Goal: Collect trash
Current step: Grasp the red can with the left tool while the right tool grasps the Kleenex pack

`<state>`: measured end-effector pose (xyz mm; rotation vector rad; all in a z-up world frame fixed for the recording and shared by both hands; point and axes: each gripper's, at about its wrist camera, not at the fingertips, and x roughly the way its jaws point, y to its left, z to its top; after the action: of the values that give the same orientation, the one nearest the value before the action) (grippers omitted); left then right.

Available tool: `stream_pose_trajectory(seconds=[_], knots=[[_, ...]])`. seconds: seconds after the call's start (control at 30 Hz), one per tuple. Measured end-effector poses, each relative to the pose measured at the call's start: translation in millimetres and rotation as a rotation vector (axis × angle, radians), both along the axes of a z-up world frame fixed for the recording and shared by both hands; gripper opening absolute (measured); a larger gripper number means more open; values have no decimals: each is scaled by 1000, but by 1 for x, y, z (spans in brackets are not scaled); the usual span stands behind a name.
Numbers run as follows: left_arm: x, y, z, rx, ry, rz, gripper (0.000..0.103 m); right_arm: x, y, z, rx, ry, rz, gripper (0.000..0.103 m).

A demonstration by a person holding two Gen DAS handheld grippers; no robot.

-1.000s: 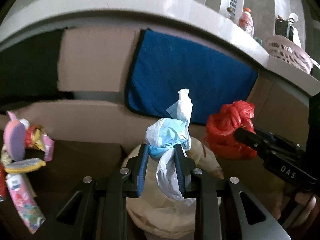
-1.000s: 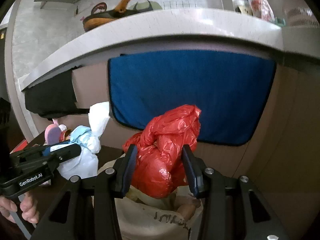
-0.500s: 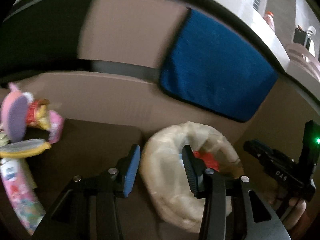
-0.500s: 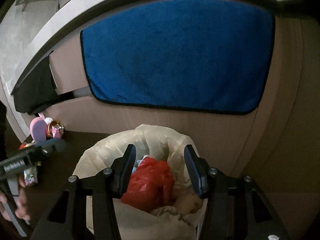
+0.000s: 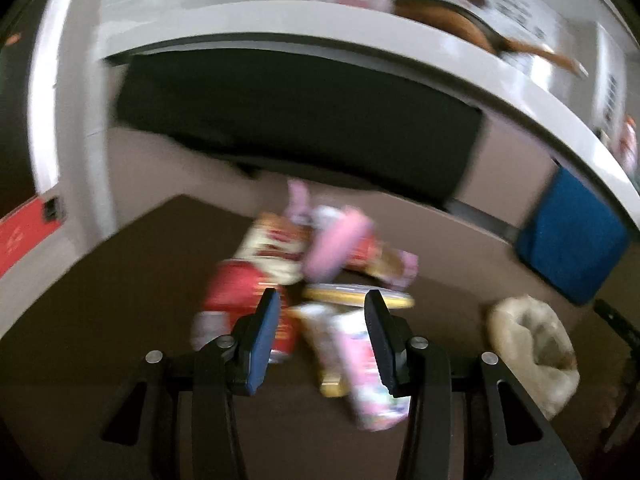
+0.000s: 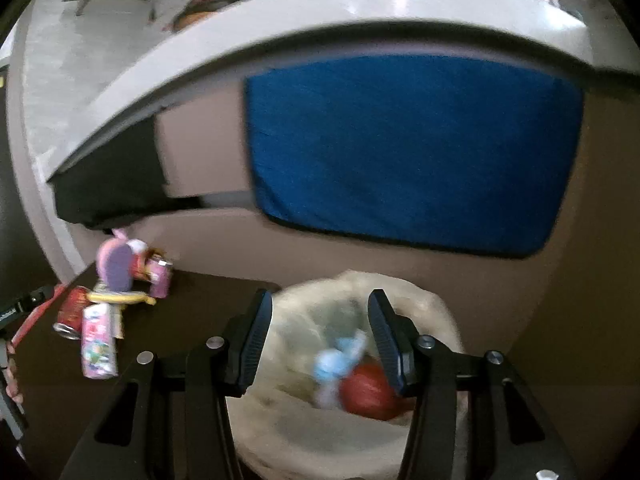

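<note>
— On the dark tabletop (image 5: pixel 120 288), starting at the left, what does the left wrist view show?

— A blurred heap of litter: a red can (image 5: pixel 236 304) lying on its side at the left of the heap, a red-and-cream snack packet (image 5: pixel 276 248) behind it, a pink-and-purple toy-like piece (image 5: pixel 336 240) above the middle, a flat yellow packet (image 5: pixel 356 295), and a pink printed carton (image 5: pixel 368 376) nearest the camera.

— And the left gripper (image 5: pixel 320 320)?

— Its jaws stand wide apart and grip nothing; the heap shows between and beyond its blue-padded fingers (image 5: pixel 262 336). Whether they touch any piece cannot be told through the blur.

— Farther right?

— The pale trash bag (image 5: pixel 532 344) sits open-mouthed near the table's right edge, well apart from the heap, below the blue cloth (image 5: pixel 572 248) that hangs from the counter front.

— What does the right wrist view add?

— At its left the same heap: the red can (image 6: pixel 74 312), the pink printed carton (image 6: pixel 98 340) just beside it, the pink-and-purple piece (image 6: pixel 116 266) behind. The right gripper (image 6: pixel 320 320) hovers over the trash bag (image 6: pixel 304 432), jaws spread wide and empty. Inside the bag lie a knotted light-blue bag (image 6: pixel 336 364) and, touching it on the right, a red bag (image 6: pixel 368 394). The blue cloth (image 6: pixel 408 144) fills the cabinet front behind.
</note>
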<state>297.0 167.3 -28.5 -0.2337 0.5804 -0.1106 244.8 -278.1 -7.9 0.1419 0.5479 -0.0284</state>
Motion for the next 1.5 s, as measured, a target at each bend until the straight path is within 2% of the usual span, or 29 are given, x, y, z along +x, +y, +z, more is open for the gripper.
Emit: stream_pose_trajectory(seconds=[0.17,0.27,0.43,0.5,0.63,0.77,0.83,0.93,1.13,1.3,1.4,1.5], knots=[[-11,55,-11,-62,32,50,45,4,55,13,-21,-30,89,48],[-9,70,-23,-92,63,45,45,6,82,16,-28,-29,133,48],[15,81,-45,-240,137,2,45,5,126,10,-50,-6,221,48],[32,80,-51,-256,162,-3,45,4,141,6,-79,12,251,48],[64,84,-64,-309,213,-4,45,4,155,-3,-112,50,288,46],[85,90,-79,-347,273,-11,46,1,159,-9,-144,50,290,46],[91,88,-86,-362,304,-27,47,3,157,-13,-138,53,284,46],[93,84,-93,-396,306,-32,50,8,153,-20,-102,66,277,46],[104,60,-98,-405,324,-64,51,13,158,-37,-56,99,304,46],[107,46,-94,-411,360,-106,51,28,169,-50,76,147,382,48],[95,47,-79,-377,319,-138,51,44,189,-61,128,193,450,48],[80,59,-62,-349,274,-142,51,58,213,-72,122,230,493,48]])
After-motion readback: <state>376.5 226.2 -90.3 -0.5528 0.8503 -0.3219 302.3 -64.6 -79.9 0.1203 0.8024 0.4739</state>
